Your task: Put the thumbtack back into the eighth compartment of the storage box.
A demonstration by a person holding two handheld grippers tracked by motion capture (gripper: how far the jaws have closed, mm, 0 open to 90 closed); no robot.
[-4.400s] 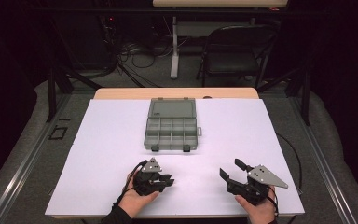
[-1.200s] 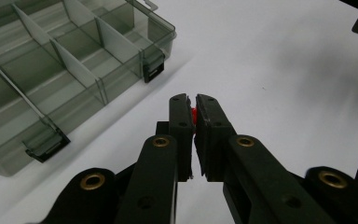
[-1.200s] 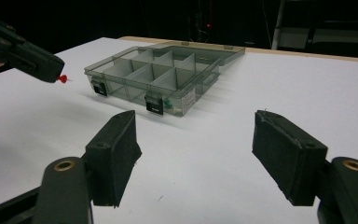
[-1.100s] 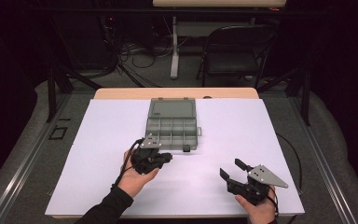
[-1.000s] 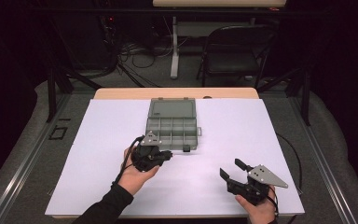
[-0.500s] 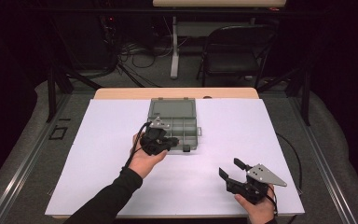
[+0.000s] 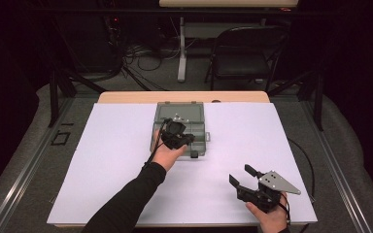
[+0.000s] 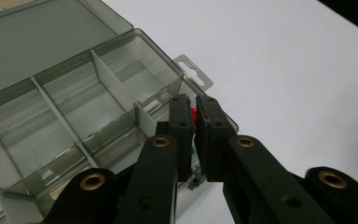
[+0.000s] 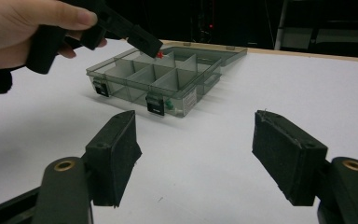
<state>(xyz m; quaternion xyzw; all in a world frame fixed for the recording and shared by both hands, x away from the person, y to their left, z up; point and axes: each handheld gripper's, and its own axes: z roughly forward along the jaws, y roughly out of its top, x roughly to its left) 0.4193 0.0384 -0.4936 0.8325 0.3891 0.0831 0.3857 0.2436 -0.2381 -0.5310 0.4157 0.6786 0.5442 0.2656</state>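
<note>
A clear grey compartment box (image 7: 196, 114) lies open at the middle of the white table, its lid flat on the far side. My left gripper (image 7: 186, 139) hovers over the box's near right compartments, shut on a small red piece (image 8: 194, 114). The red piece (image 9: 159, 54) shows at the jaw tips of the left gripper (image 9: 153, 46) in the right gripper view, above the box (image 9: 135, 72). In its own view my left gripper (image 8: 193, 100) points at the box's corner by the hang tab (image 8: 195, 73). My right gripper (image 7: 240, 174) rests open near the front right edge, with nothing in it (image 9: 195, 116).
Two black latches (image 9: 154, 105) sit on the box's near wall, with a small green bit (image 9: 168, 103) beside one. A white sheet (image 7: 111, 160) covers the table. Behind the table stand a dark folding chair (image 7: 245, 58) and cables on the floor.
My left hand has carried its shut gripper away from the front of the table and over the box. The right gripper has stayed in place.
</note>
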